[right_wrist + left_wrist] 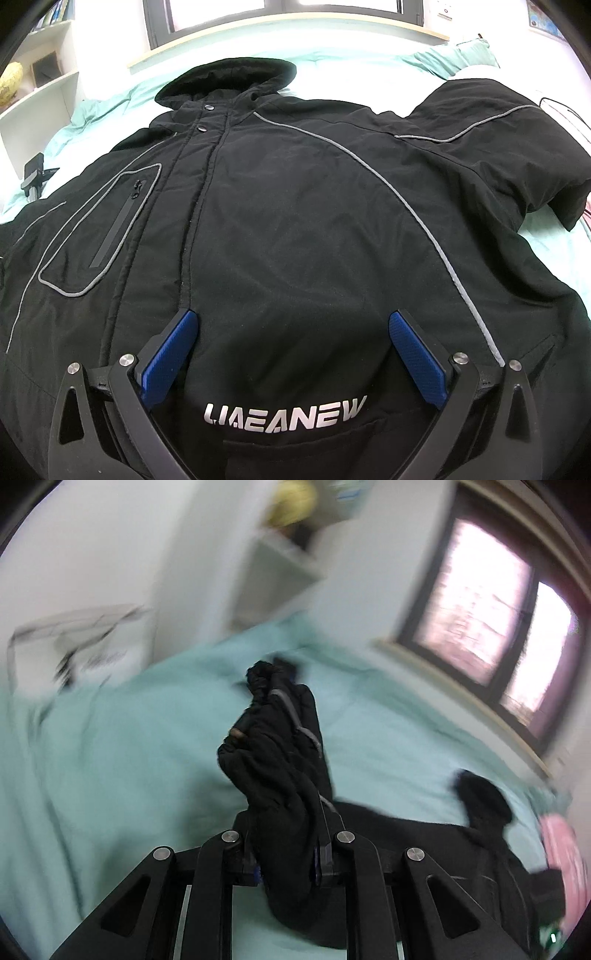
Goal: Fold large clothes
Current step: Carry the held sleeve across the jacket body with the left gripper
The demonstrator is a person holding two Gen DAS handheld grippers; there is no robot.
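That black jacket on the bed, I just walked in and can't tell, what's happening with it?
A person with two handheld grippers is folding the black jacket, which lies front-up on the mint bedspread. The left gripper is shut on a bunched part of it, apparently a sleeve, lifted off the bed. The right gripper is open, its blue pads resting low on the jacket's front, grasping nothing.
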